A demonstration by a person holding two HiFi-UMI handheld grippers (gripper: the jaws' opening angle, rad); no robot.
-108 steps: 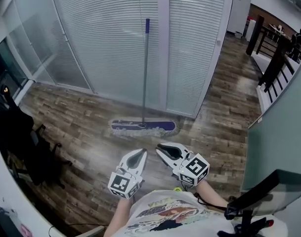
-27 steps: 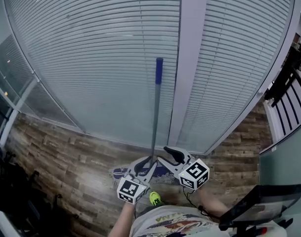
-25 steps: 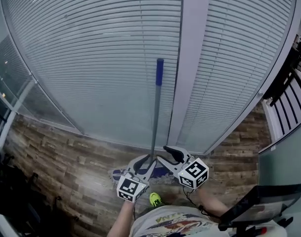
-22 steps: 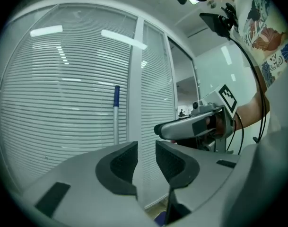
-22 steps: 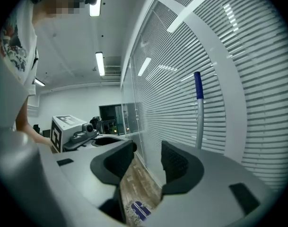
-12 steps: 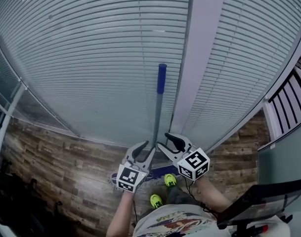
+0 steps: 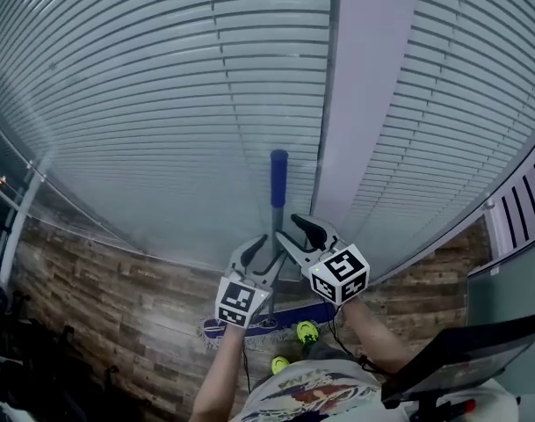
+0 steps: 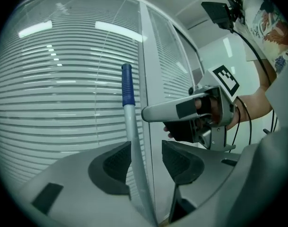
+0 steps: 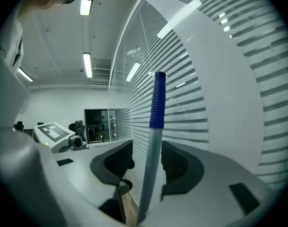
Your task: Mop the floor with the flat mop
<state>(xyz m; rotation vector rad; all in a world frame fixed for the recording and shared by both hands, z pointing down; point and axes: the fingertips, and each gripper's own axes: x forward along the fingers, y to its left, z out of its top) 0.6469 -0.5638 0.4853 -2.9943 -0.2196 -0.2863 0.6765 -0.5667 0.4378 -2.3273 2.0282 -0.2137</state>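
Flat mop (image 7: 275,222) stands nearly upright against the slatted blinds (image 7: 144,95). It has a thin grey handle capped by a ribbed blue grip (image 7: 278,177), and its blue, pale-fringed head (image 7: 249,328) lies flat on the wooden floor (image 7: 109,288). The left gripper (image 8: 146,162) has just been opening, and its fingers stand wide with the handle between them, unclamped. The right gripper (image 9: 147,165) has its fingers partly apart around the handle, not pressing it.
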